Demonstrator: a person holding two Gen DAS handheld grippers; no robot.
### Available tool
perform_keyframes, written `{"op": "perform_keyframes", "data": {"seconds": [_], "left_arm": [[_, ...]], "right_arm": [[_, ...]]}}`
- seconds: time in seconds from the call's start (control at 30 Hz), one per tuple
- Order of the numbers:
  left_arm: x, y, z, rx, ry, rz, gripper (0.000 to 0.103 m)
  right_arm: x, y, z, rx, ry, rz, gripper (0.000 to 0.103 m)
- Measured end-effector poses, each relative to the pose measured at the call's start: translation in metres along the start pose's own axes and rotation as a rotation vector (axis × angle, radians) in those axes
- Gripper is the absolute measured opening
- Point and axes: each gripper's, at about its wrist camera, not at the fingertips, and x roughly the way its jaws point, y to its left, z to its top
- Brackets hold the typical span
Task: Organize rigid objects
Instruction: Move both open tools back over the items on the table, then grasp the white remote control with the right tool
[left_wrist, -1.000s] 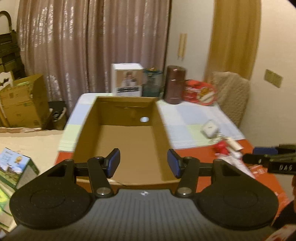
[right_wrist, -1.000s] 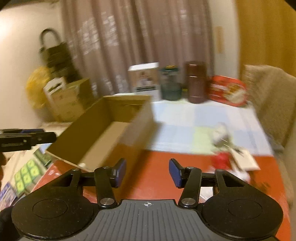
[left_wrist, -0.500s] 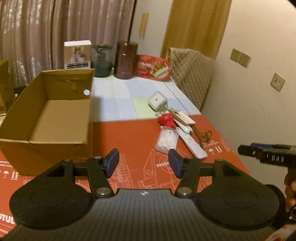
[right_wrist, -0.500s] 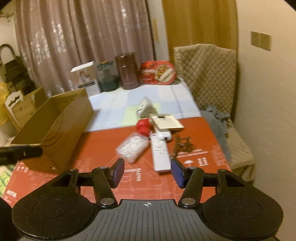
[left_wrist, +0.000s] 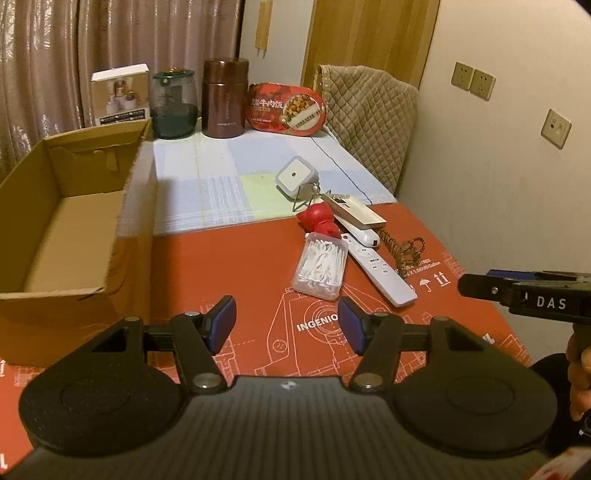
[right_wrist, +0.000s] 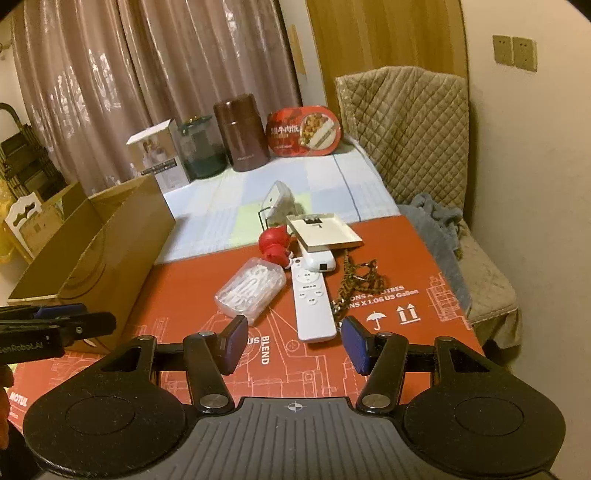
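An open, empty cardboard box (left_wrist: 74, 229) stands at the table's left; it also shows in the right wrist view (right_wrist: 99, 243). On the red mat lie a clear box of white picks (left_wrist: 320, 266) (right_wrist: 251, 288), a white remote (left_wrist: 380, 268) (right_wrist: 310, 302), a red figure (left_wrist: 319, 219) (right_wrist: 275, 245), a flat wooden-edged box (right_wrist: 323, 230), a white square charger (left_wrist: 295, 178) and a braided cord (right_wrist: 356, 284). My left gripper (left_wrist: 287, 325) is open and empty above the mat, short of the picks box. My right gripper (right_wrist: 293, 345) is open and empty, just short of the remote.
At the table's back stand a white carton (left_wrist: 120, 94), a green glass jar (left_wrist: 173, 103), a brown canister (left_wrist: 224, 99) and a red food tray (left_wrist: 286, 107). A quilted chair (right_wrist: 406, 129) stands at the right by the wall. Curtains hang behind.
Both grippers have swung right, away from the cardboard box, and now face the cluster of small objects on the red mat. Both stayed open.
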Motion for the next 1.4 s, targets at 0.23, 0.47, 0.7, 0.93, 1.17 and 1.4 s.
{"op": "perform_keyframes", "data": {"seconds": [0.23, 0.47, 0.7, 0.93, 1.17, 1.4], "left_arm": [[0.045, -0.001, 0.006, 0.019, 0.029, -0.025, 0.056], [0.083, -0.003, 0.005, 0.043, 0.056, -0.023, 0.056], [0.104, 0.003, 0.000, 0.040, 0.081, -0.023, 0.056], [0.117, 0.008, -0.004, 0.036, 0.089, -0.030, 0.057], [0.130, 0.006, -0.002, 0.036, 0.082, -0.045, 0.058], [0.142, -0.004, 0.004, 0.066, 0.068, -0.068, 0.058]], "right_arm": [[0.043, -0.006, 0.007, -0.020, 0.027, 0.020, 0.053], [0.088, -0.013, 0.009, -0.026, 0.068, 0.024, 0.051], [0.123, -0.015, 0.011, -0.047, 0.086, 0.023, 0.047], [0.145, -0.013, 0.008, -0.090, 0.111, -0.031, 0.048], [0.153, -0.017, 0.005, -0.085, 0.119, -0.055, 0.047], [0.151, -0.018, 0.001, -0.071, 0.140, -0.057, 0.036]]}}
